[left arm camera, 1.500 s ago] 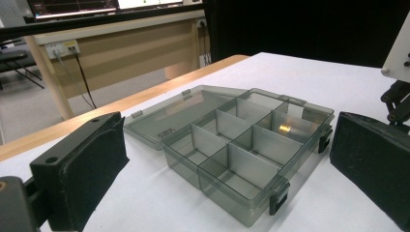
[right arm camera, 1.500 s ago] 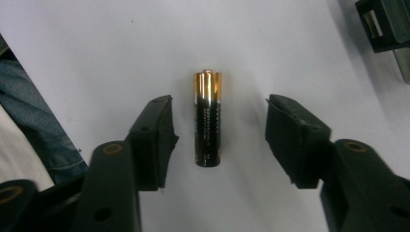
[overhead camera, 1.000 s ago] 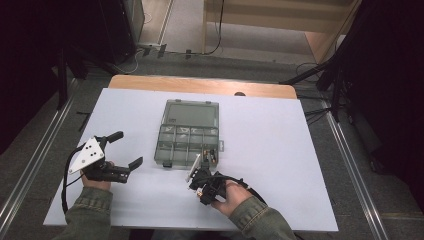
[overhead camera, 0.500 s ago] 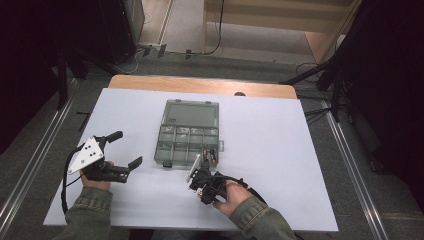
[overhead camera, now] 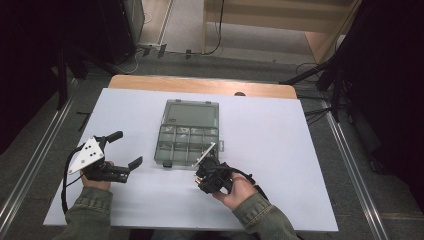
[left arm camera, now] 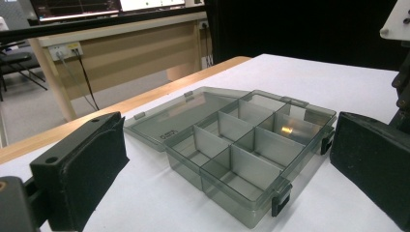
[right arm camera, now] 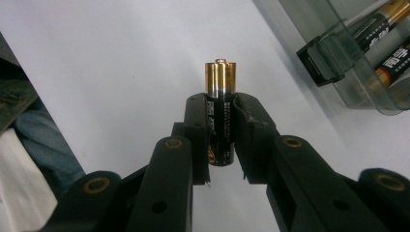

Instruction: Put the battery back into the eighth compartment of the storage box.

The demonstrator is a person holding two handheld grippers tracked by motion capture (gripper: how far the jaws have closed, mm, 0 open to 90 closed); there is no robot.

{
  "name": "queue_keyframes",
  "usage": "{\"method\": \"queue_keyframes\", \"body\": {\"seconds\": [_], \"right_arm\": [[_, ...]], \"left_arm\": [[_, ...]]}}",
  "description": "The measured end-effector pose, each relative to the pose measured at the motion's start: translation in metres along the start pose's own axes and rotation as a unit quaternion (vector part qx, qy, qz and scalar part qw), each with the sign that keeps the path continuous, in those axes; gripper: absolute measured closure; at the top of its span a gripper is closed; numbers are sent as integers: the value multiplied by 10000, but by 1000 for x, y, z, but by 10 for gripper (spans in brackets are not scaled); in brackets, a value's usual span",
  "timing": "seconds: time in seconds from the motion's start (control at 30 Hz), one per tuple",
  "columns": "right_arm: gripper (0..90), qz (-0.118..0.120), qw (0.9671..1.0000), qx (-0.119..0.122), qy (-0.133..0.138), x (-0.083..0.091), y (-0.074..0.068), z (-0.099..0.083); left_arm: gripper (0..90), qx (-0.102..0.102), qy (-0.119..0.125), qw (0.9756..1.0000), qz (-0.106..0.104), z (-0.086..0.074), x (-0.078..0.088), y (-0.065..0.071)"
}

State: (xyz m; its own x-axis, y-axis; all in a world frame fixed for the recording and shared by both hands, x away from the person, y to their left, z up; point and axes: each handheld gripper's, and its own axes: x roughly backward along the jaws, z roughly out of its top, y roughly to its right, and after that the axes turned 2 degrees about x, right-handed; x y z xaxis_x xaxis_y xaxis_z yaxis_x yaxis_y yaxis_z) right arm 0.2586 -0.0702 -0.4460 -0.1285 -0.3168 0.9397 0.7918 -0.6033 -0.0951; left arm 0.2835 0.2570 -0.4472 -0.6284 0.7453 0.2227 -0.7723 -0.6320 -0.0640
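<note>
A smoky clear organizer box (overhead camera: 189,135) lies open mid-table, its lid folded back and its dividers forming several compartments (left arm camera: 241,145). My right gripper (right arm camera: 221,104) is shut on a black and gold battery (right arm camera: 220,96), held upright just off the box's near right corner (overhead camera: 207,172). Two more batteries (right arm camera: 387,43) lie inside the box's corner compartment, behind a black latch (right arm camera: 323,60). My left gripper (overhead camera: 125,148) rests on the table left of the box, jaws wide apart and nothing between them (left arm camera: 227,164).
The white tabletop (overhead camera: 310,150) spreads wide to the right of the box. A wooden strip (overhead camera: 200,86) runs along the far edge. Metal rails (overhead camera: 350,165) flank the table, and cables lie on the floor beyond.
</note>
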Motion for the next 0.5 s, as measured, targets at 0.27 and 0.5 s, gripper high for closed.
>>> {"method": "queue_keyframes", "body": {"seconds": [0.27, 0.5], "right_arm": [[779, 114, 9987, -197, 459, 10, 6, -1], [779, 233, 9944, -500, 901, 16, 19, -6]], "left_arm": [[0, 5, 1, 10000, -2, 0, 0, 0], [0, 10, -4, 10000, -5, 0, 0, 0]]}}
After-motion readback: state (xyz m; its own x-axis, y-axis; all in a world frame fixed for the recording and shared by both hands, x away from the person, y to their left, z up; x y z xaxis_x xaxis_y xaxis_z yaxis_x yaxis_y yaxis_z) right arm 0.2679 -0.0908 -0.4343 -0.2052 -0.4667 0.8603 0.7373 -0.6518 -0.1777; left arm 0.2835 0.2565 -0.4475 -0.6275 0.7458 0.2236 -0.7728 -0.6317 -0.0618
